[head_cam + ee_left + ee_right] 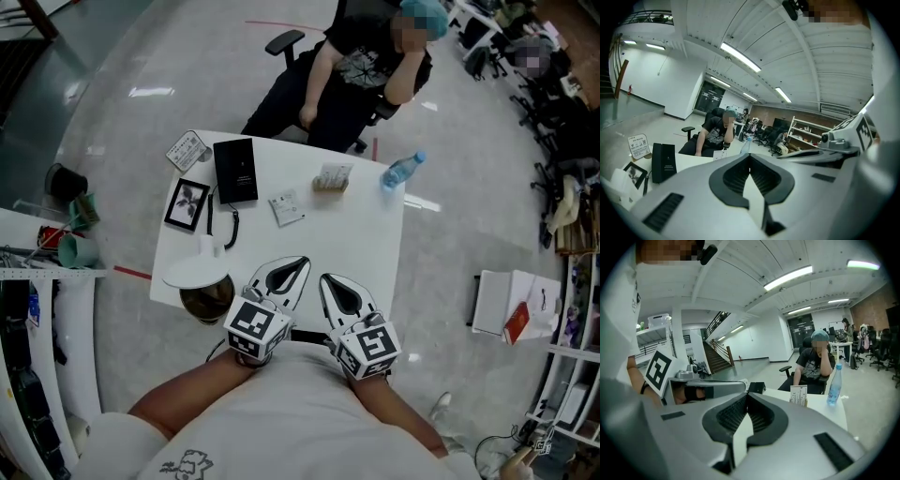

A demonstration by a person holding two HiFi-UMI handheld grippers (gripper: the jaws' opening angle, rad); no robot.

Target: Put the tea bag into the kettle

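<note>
White bench: it carries everything I need; both my tools hang over its near edge, close to my body, short of every item.
Left fingers: my left gripper has its fingers pressed together with nothing between them.
Right fingers: my right gripper lies just beside the left one, closed tight as well and empty.
Tea bag: the small pale packet that I take for the tea bag lies flat mid-bench, beyond both tips, between a black box and a small card stand, touching neither.
Kettle: the dark round kettle stands at the near left corner, just beside my left gripper. A white lid sits over its far side; I cannot tell whether the mouth is open.
Why so: I judge this a ready pose, with nothing picked up yet. One pair of fingers must spread before taking the packet.
Likely split: right for the packet, left for the kettle it is next to.
Risk: a flat packet on a smooth top may slide instead of lifting.
</note>
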